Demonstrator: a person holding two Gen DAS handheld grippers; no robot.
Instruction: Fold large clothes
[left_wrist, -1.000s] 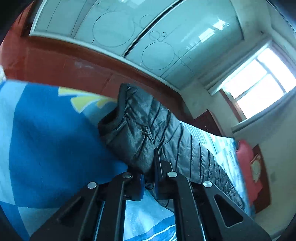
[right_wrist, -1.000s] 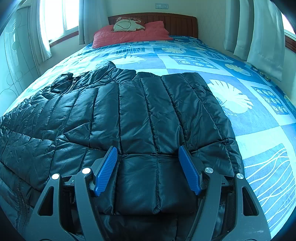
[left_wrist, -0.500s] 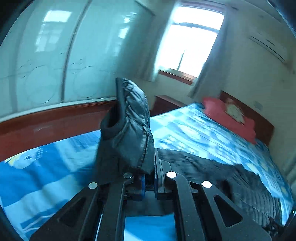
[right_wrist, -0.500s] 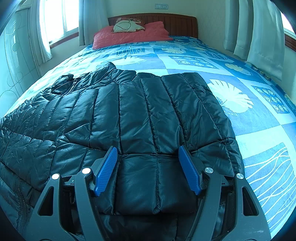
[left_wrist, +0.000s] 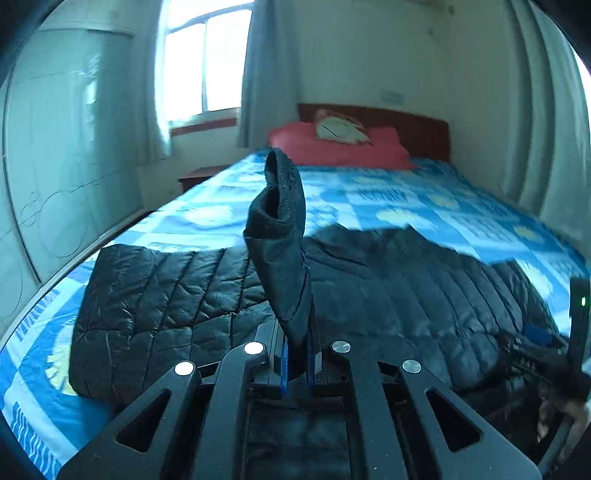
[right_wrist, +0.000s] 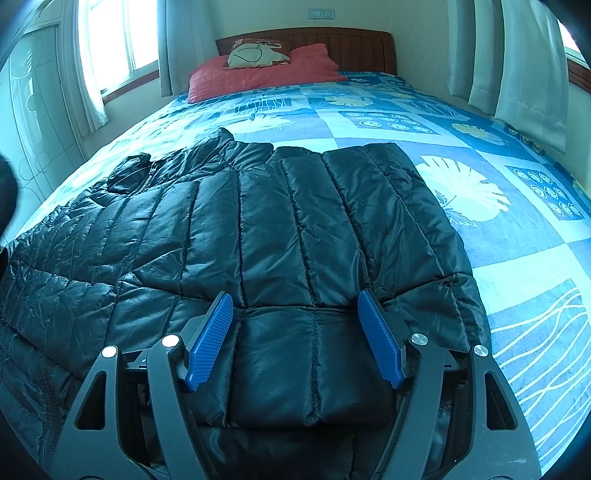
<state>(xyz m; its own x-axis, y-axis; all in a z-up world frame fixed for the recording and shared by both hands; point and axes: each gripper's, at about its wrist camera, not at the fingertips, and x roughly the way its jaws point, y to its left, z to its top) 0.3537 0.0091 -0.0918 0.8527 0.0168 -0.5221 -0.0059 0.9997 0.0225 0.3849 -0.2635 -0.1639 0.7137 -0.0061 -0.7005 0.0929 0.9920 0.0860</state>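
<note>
A black quilted puffer jacket (right_wrist: 280, 229) lies spread on the bed, its collar toward the window side. My left gripper (left_wrist: 297, 343) is shut on the jacket's sleeve near the cuff (left_wrist: 279, 229), which stands up above the jaws, lifted over the jacket's body (left_wrist: 388, 280). My right gripper (right_wrist: 295, 332) is open and low over the jacket's near part, its blue pads (right_wrist: 210, 339) standing on either side of a quilted panel without pinching it.
The bed has a blue patterned cover (right_wrist: 498, 229), a red pillow (right_wrist: 258, 72) and a wooden headboard (right_wrist: 347, 40). A wardrobe (left_wrist: 55, 166) and a window (left_wrist: 199, 62) are on the left, curtains (right_wrist: 517, 62) on the right. A hand (left_wrist: 561, 417) shows at the left view's lower right edge.
My left gripper has swung with the sleeve from facing the wardrobe to facing the headboard, bringing the sleeve over the jacket's body. The right gripper has stayed in place.
</note>
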